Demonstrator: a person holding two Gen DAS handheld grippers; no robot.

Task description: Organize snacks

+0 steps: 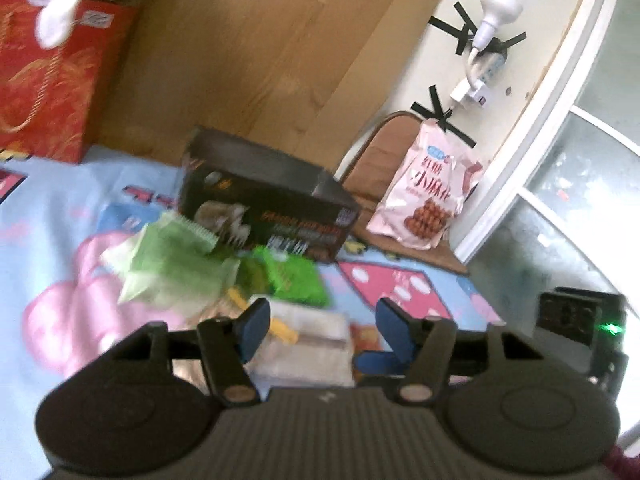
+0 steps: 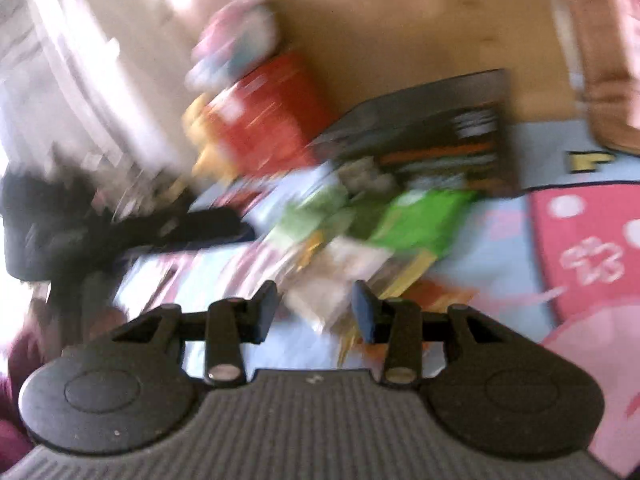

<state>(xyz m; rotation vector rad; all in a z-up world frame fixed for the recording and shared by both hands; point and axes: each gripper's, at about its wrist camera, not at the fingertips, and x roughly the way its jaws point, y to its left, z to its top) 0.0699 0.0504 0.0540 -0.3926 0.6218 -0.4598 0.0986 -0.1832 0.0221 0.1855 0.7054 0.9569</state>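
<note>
In the left wrist view, the left gripper (image 1: 322, 326) is hovering over a cartoon-printed blue and pink sheet (image 1: 52, 216) with its blue-padded fingers spread apart and nothing pinched between them. Just past the fingertips a pale clear-wrapped snack packet (image 1: 316, 340) is lying near, with pale green packets (image 1: 172, 264) to the left and a bright green packet (image 1: 292, 276) a little farther off. Behind them a black snack box (image 1: 260, 196) is standing on its long side. Far left, a red gift bag (image 1: 52, 76) is standing against the wooden board (image 1: 248, 52); far right, a pink snack bag (image 1: 428, 196) is leaning against the white wall. In the right wrist view, heavily blurred, the right gripper (image 2: 316, 306) is also sitting with its fingers spread and gripping nothing, a pale packet (image 2: 332, 276) lying beyond the gap. The bright green packet (image 2: 420, 220) and black snack box (image 2: 436, 136) are lying farther off, the red gift bag (image 2: 272, 116) far left of them, and the left gripper (image 2: 120, 228) is showing at the left edge.
</note>
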